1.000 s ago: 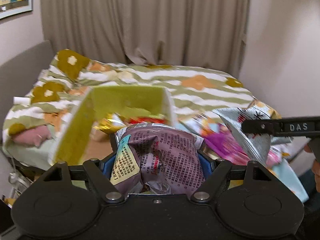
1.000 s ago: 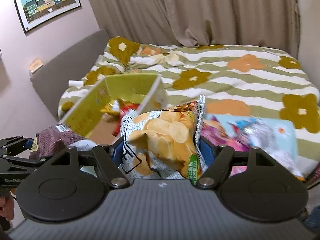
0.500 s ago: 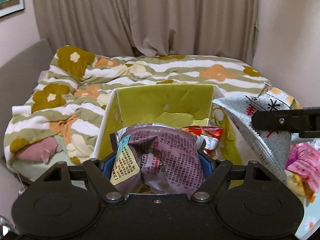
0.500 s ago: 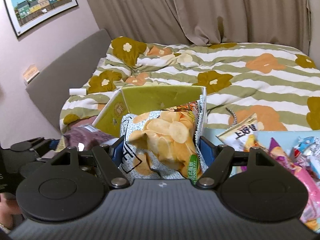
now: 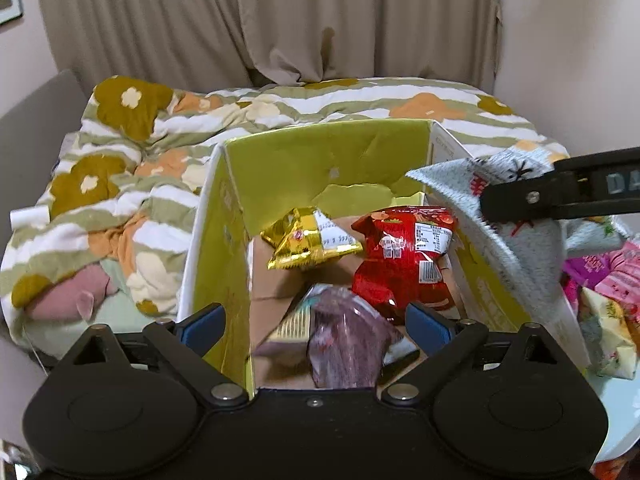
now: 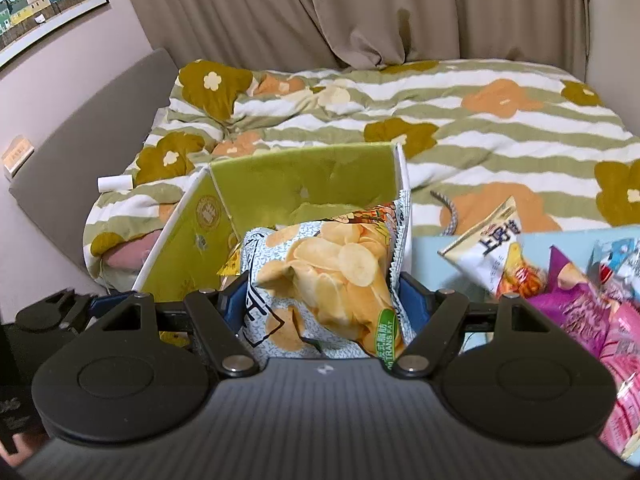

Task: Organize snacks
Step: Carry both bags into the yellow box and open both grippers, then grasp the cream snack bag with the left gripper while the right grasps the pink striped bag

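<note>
Purple snack bag [image 5: 344,340]: bottom centre of the left wrist view, blurred, between the blue pads [image 5: 202,326] with clear gaps on both sides, over the brown floor of the box.
Left gripper [image 5: 316,328]: jaws just opened wide, pads off the purple bag; released.
Green cardboard box [image 5: 320,160]: centre of the left wrist view, open at the top, green inside walls, white rims; in the right wrist view seen at centre left [image 6: 296,184], behind the chip bag.
Gold snack packet [image 5: 310,240]: on the box floor, upper middle of the box, just left of the red bag.
Red snack bag [image 5: 404,256]: on the box floor at right, touching or nearly touching the gold packet.
Potato chip bag [image 6: 328,280]: lower centre of the right wrist view, printed with yellow chips, pressed between both blue pads; silver back of it at right in the left wrist view [image 5: 516,240].
Right gripper [image 6: 320,308]: clenched on the potato chip bag, over the right rim of the box.
Loose snack packets [image 6: 568,280]: right edge of the right wrist view, heaped on a pale blue surface [image 6: 428,252].
Floral striped bedding [image 6: 440,120]: behind the box, across the upper half of both views.
Curtains [image 5: 260,20]: top of frame.
</note>
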Available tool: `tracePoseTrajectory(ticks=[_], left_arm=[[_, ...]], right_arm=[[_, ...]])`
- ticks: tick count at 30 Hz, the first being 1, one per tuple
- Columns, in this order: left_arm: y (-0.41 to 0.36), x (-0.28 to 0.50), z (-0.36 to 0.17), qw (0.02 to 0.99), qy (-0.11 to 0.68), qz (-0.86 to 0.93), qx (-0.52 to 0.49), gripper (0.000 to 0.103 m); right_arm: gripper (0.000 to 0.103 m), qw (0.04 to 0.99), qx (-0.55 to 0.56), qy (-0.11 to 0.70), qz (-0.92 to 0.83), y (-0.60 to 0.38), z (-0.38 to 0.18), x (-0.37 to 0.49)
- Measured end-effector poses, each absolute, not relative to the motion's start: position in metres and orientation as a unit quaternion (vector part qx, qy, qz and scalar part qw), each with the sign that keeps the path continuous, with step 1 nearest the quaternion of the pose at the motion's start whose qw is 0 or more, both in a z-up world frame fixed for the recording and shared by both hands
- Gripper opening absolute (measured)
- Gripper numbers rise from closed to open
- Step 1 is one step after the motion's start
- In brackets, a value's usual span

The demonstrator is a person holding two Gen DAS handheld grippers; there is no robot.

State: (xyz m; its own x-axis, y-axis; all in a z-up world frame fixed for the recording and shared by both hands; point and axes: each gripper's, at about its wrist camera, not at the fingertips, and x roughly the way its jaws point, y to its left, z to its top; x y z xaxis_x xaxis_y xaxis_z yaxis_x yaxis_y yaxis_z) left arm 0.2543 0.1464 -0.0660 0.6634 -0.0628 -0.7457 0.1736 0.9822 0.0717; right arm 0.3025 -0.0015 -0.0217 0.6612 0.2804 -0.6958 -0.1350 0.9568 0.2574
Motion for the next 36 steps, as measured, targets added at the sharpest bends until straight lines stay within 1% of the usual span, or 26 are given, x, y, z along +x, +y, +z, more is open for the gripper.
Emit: tracePoseTrajectory(ticks=[12, 14, 15, 16, 26, 31, 36], left_arm=[[0.168, 0.225, -0.046, 0.923, 0.384, 0.003, 0.031, 0.099], [0.169, 0.223, -0.047, 0.923, 0.385, 0.008, 0.029, 0.099], [0.169, 0.221, -0.047, 0.923, 0.384, 0.010, 0.029, 0.099], [0.168, 0.220, -0.048, 0.923, 0.383, 0.012, 0.029, 0.099], [0.178, 0.215, -0.052, 0.919, 0.394, 0.020, 0.014, 0.099], [0.180, 0.213, -0.046, 0.921, 0.390, 0.008, 0.013, 0.099], [0.180, 0.212, -0.038, 0.926, 0.376, -0.021, 0.003, 0.099]], right_arm=[[0.091, 0.891, 0.066, 0.418, 0.168, 0.021, -0.030, 0.301], [0.094, 0.889, 0.063, 0.421, 0.169, 0.022, -0.035, 0.300], [0.101, 0.889, 0.063, 0.420, 0.170, 0.022, -0.037, 0.299], [0.103, 0.889, 0.064, 0.419, 0.172, 0.022, -0.040, 0.298], [0.103, 0.910, 0.086, 0.367, 0.174, 0.009, -0.049, 0.279], [0.103, 0.901, 0.080, 0.390, 0.173, 0.010, -0.044, 0.276], [0.103, 0.906, 0.071, 0.390, 0.148, 0.008, -0.031, 0.264]])
